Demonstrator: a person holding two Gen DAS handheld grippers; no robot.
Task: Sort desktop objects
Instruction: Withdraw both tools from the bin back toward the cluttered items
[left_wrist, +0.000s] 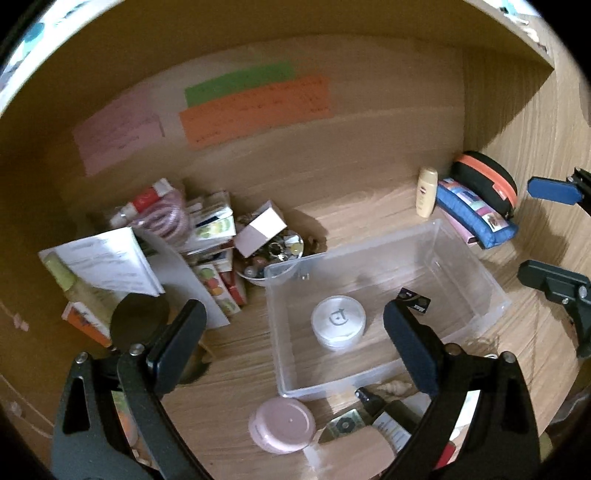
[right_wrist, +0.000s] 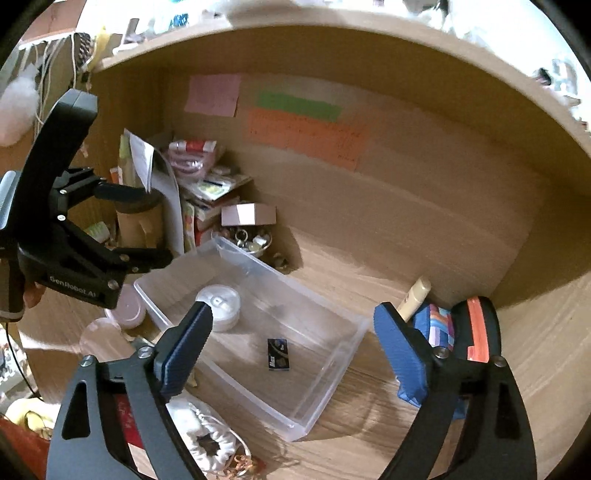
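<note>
Both grippers hang empty, jaws wide. Nearest the left gripper (left_wrist: 295, 332), by the desk's (left_wrist: 240, 354) front edge, sits a pink jar (left_wrist: 281, 424), just outside the clear bin's (left_wrist: 476, 258) near wall; the right gripper (right_wrist: 291, 343) is farther off.

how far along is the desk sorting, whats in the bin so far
Done: the clear plastic bin holds a white round container and a small black box. In hand: nothing; left gripper and right gripper are both open and empty. Left: the pink jar, cream bottle, blue pouch and the paper pile.
</note>
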